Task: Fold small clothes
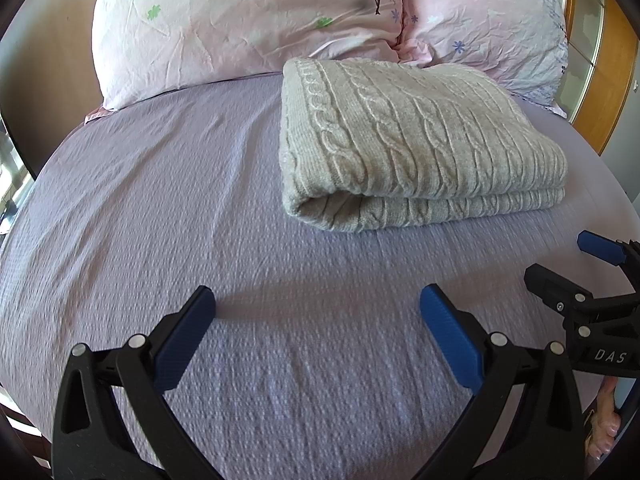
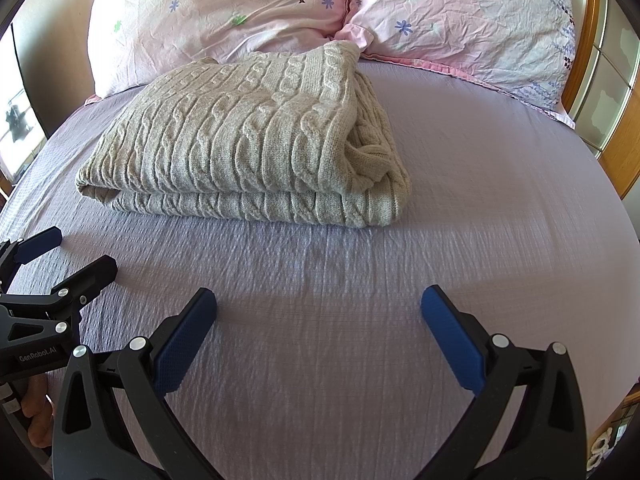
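Observation:
A beige cable-knit sweater lies folded in a neat stack on the lilac bedsheet, just in front of the pillows; it also shows in the right wrist view. My left gripper is open and empty, over bare sheet short of the sweater's front edge. My right gripper is open and empty too, also short of the sweater. Each gripper shows in the other's view: the right one at the right edge, the left one at the left edge.
Two pink floral pillows lean at the head of the bed behind the sweater. A wooden headboard or frame runs along the right. The bedsheet spreads around the sweater.

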{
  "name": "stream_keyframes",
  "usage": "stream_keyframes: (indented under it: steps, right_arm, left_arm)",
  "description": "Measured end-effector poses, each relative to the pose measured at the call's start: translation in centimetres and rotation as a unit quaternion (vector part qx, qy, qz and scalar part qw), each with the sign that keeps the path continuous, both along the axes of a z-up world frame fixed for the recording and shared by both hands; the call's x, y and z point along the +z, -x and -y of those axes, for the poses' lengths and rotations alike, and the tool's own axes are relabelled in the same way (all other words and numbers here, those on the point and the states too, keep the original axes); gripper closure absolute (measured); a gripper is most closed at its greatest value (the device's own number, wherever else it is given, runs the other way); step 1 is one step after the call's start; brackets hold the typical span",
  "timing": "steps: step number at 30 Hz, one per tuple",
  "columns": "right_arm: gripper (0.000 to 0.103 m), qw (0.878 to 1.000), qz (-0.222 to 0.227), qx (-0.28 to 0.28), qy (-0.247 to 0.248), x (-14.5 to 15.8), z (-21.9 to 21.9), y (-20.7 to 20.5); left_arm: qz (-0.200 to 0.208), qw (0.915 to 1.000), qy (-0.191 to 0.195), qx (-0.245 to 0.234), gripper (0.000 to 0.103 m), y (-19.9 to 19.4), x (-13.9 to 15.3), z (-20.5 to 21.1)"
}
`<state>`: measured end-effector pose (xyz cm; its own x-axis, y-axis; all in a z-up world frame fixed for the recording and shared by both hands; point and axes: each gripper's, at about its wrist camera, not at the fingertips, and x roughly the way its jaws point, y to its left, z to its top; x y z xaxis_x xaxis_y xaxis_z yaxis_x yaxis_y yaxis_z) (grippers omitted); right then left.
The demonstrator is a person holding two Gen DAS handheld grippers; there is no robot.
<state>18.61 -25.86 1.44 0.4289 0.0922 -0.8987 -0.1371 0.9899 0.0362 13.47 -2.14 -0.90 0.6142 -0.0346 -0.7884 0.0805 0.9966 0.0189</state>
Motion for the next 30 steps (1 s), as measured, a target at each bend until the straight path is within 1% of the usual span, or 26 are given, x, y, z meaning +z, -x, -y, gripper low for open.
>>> stream_keyframes:
  steps: [20,30]
  right_arm:
    - [0.001,1.000,0.001,-0.001,0.000,-0.01,-0.01,-0.01]
    - [0.001,1.000,0.001,-0.002,0.000,-0.05,-0.07,-0.08]
  left_arm:
    - [0.000,1.0000,0.000,0.002,0.002,-0.17,-0.03,-0.08]
    - [0.011,0.9999,-0.001,0.000,0.002,0.14,-0.09,0.04]
